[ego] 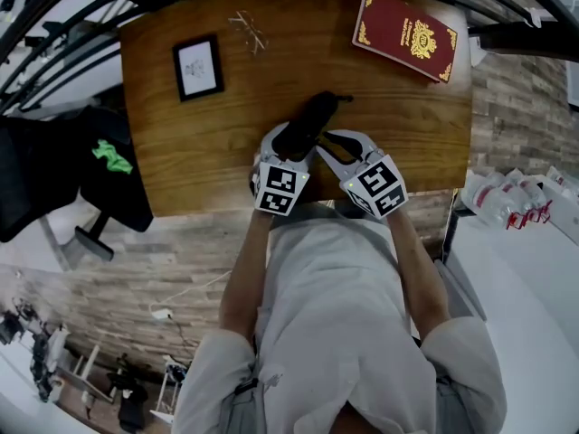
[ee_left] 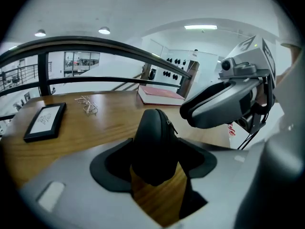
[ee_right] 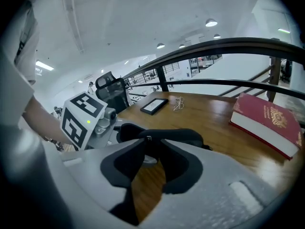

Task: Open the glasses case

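1. The left gripper (ee_left: 156, 161) is closed on the near end of the black glasses case (ego: 308, 120); both dark pads press its sides.
2. The rest of the case runs away past the left fingertips, with its zip seam facing up and to the right.
3. The right gripper (ee_right: 150, 168) stands with its fingers apart and grips nothing; bare wood of the table (ego: 398, 125) shows between them.
4. The case lies crosswise just beyond the right fingertips, its small zip pull in line with the gap.
5. Well beyond the left fingers, to their left, lies a framed picture (ego: 197, 66).
6. A pair of glasses (ego: 248, 30) lies farther out, ahead of the left fingers.
7. A red book (ego: 404, 34) lies well beyond the right fingers, to their right.
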A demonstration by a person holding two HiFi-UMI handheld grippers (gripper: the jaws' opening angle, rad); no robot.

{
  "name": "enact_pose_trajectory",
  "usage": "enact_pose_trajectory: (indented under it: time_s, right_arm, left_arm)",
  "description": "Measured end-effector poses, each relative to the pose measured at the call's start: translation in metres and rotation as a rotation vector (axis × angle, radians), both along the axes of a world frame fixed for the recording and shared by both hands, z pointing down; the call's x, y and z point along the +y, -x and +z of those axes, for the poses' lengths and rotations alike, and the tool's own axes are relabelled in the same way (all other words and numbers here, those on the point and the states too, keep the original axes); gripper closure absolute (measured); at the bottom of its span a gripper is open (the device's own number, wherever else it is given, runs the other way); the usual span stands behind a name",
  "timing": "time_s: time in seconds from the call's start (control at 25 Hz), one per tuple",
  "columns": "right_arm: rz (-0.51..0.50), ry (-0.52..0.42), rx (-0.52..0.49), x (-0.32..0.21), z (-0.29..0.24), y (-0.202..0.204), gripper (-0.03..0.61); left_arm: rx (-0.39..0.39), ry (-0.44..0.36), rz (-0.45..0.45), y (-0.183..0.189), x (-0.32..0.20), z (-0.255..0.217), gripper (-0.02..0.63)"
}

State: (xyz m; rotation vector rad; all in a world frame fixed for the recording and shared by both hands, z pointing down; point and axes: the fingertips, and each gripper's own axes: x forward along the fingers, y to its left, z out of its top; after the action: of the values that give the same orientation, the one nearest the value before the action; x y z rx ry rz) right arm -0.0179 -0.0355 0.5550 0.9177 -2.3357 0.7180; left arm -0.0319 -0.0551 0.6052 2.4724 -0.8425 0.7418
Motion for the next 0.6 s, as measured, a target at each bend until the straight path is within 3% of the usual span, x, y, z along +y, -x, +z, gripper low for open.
enact_pose_trajectory:
  time_s: [0.32, 0.44, 0.6]
  right_arm:
    - [0.002, 0.009, 0.042, 0.003, 0.004, 0.016, 0.451]
    - [0.006, -0.022, 0.069, 0.001, -0.001, 0.020, 0.524]
    - [0.013, -0.054, 0.101, -0.002, -0.008, 0.018, 0.554]
  left_arm:
    - [-0.019, -0.025, -0.002, -0.001, 0.005, -0.006, 0.305]
    - [-0.026, -0.039, -0.020, -0.001, 0.003, -0.012, 0.308]
    - [0.006, -0.053, -0.023, -0.003, 0.001, -0.021, 0.308]
